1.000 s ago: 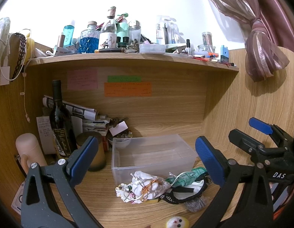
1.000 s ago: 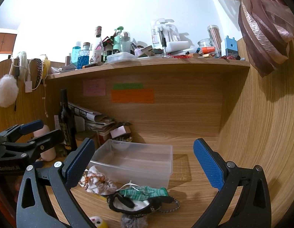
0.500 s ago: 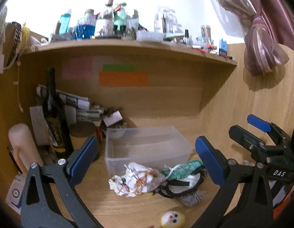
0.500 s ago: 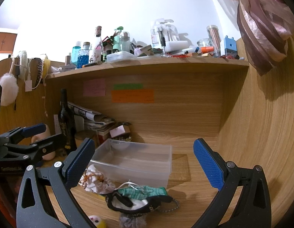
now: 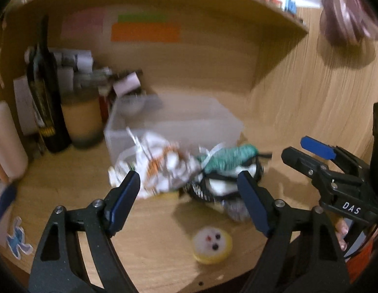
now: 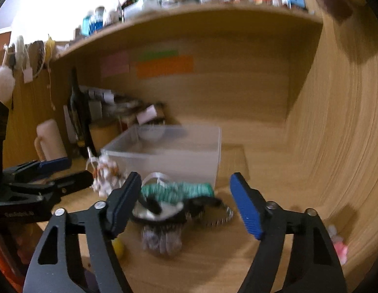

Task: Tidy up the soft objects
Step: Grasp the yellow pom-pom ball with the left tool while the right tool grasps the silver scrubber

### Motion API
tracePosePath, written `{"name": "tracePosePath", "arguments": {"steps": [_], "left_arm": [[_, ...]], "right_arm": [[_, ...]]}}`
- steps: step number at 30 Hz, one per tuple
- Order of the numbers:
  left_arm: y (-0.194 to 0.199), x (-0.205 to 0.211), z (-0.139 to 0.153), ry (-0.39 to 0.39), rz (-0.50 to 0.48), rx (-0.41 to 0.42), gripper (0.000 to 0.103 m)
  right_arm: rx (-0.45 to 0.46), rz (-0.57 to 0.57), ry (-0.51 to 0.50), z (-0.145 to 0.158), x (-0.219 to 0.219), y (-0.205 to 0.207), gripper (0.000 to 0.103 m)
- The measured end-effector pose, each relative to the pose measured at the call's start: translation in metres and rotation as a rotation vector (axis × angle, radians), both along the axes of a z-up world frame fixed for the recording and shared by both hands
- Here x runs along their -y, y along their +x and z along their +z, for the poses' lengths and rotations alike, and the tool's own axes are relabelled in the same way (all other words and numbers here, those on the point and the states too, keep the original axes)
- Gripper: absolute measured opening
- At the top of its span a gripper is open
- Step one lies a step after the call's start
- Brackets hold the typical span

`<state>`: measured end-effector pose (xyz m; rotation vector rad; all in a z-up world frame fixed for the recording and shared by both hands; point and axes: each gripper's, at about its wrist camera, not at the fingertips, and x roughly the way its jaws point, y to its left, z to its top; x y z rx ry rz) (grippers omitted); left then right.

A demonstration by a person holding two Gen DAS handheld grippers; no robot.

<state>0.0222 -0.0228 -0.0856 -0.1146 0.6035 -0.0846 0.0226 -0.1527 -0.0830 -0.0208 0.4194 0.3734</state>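
Change since a second ago: both grippers have dropped and pushed in toward the pile; the top shelf has slid out of the left view, the soft things loom larger, and both views are smeared by motion.
Left gripper point(image 5: 189, 190): jaws spread wide, holding nothing; the white printed cloth bundle point(image 5: 159, 168) sits just ahead between its fingertips, nearer the left finger.
Right gripper point(image 6: 185, 195): jaws likewise wide apart and empty; the green knitted piece point(image 6: 179, 190) lies straight ahead between its fingers.
Pile: black-and-white mask-like item point(image 6: 162, 212) lies under the green piece, a grey fuzzy piece point(image 6: 162, 239) nearer the right gripper, touching the pile's front edge.
Yellow round toy point(image 5: 212, 245): apart from the pile, below and between the left gripper's fingers.
Clear bin point(image 6: 164, 153): directly beyond the pile, looks empty, open top facing up; probably the destination, so the soft things wait at its front wall.
Why jaws are wide: likely to straddle bulky, crumpled fabric before closing.
Stage: approach; nothing lifted yet.
Risk: straps and cords are tangled, so one pick may drag its neighbours.
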Motion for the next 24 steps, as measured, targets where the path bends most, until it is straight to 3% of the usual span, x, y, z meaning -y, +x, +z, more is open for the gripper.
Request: {"name": "tracePosePath", "arguments": {"steps": [8, 12, 18, 21, 24], "left_arm": [[0.001, 0.011, -0.038, -0.036, -0.011, -0.129, 0.082], [-0.005, 0.022, -0.052, -0.018, -0.023, -0.163, 0.081], [-0.014, 0.036, -0.069, 0.017, -0.058, -0.209, 0.054], [-0.02, 0.039, -0.072, 0.037, -0.057, -0.203, 0.046], [-0.023, 0.036, -0.071, 0.031, -0.073, -0.195, 0.046]], "right_arm": [[-0.125, 0.023, -0.009, -0.032, 0.006, 0.006, 0.066], [-0.159, 0.028, -0.003, -0.042, 0.009, 0.007, 0.065], [-0.221, 0.09, -0.006, -0.056, 0.002, 0.008, 0.063], [-0.254, 0.123, -0.003, -0.064, -0.006, 0.009, 0.063], [-0.279, 0.147, -0.004, -0.072, -0.015, 0.014, 0.063]]}}
